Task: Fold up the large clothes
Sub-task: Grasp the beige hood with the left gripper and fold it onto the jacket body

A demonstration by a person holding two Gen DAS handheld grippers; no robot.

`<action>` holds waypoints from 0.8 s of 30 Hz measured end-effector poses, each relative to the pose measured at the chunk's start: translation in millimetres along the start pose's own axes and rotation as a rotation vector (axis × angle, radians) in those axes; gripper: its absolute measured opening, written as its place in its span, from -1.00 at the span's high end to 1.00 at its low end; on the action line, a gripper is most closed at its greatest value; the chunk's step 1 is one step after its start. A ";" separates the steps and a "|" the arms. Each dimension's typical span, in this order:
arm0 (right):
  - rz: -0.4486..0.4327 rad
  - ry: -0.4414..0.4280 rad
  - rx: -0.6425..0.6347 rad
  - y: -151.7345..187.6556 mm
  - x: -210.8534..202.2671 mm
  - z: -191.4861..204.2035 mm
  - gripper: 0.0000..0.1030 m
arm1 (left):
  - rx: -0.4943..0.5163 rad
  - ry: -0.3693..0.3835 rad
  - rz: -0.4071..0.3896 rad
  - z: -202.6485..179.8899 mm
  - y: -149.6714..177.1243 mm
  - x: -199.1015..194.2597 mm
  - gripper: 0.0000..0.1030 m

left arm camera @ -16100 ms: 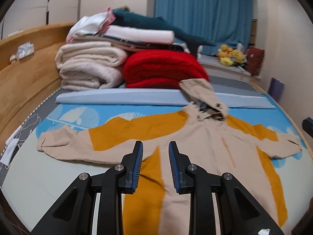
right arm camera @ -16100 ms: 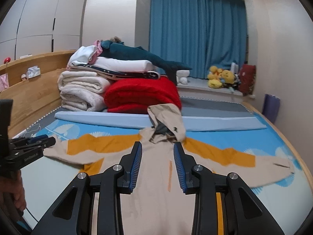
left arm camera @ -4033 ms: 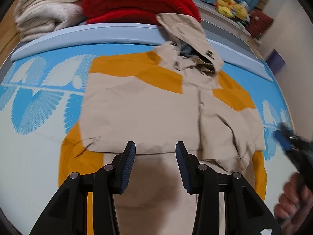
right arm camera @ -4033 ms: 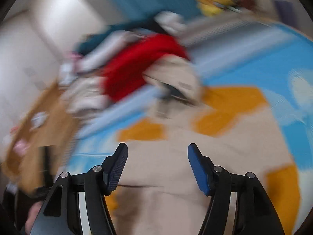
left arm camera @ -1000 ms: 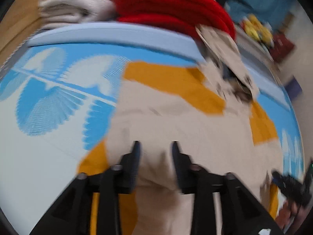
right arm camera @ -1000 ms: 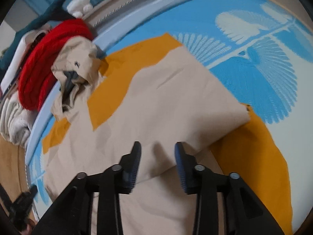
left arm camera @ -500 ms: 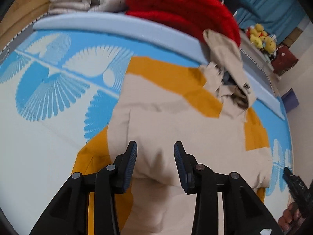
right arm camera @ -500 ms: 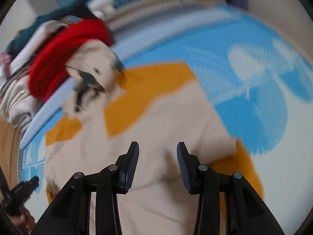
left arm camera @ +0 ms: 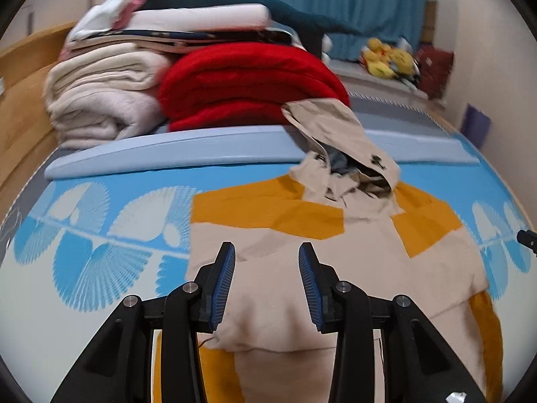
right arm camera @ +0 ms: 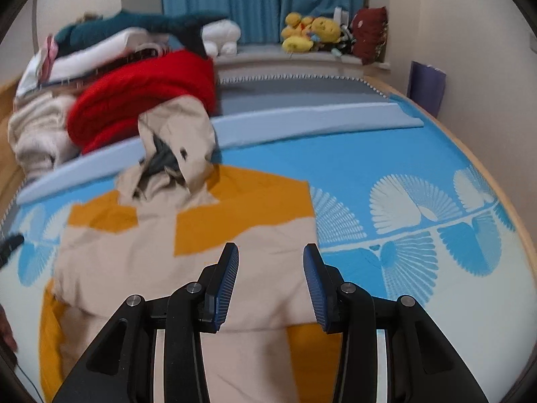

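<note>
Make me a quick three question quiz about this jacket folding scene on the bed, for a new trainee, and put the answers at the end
1. True or false: the left gripper is shut on the jacket.
2. What does the jacket's hood lean against? A) the red blanket B) the yellow plush toys C) the blue curtain
3. Fill in: both sleeves lie folded in across the jacket's ____.

Key
1. False. Its jaws stand open above the fabric, and so do those of the right gripper.
2. A
3. Body: a beige sleeve crosses the front from each side, seen in both wrist views.
</note>
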State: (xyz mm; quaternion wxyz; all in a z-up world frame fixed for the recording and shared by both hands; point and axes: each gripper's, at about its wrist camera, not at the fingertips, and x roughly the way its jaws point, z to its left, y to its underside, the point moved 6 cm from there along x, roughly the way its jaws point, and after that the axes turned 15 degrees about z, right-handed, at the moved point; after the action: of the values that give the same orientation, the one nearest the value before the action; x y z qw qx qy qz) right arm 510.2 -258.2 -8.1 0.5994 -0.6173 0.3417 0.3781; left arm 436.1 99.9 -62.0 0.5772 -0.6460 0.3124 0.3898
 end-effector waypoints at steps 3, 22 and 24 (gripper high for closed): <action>0.063 0.024 -0.037 3.3 10.6 -4.5 0.19 | 0.016 0.036 0.046 -15.4 -32.4 32.2 0.31; 0.170 0.023 0.003 3.3 59.7 -17.0 0.68 | -0.190 0.162 0.123 -44.9 -280.8 254.5 0.22; 0.202 -0.005 0.001 6.4 67.6 -14.6 0.63 | -0.251 0.167 0.153 -38.9 -285.6 273.5 0.22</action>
State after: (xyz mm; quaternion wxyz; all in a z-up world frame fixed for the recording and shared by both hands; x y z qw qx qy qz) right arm 537.9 -271.0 -70.5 0.5594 -0.5786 0.4006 0.4379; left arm 822.4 113.6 -153.7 0.4326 -0.7177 0.3563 0.4134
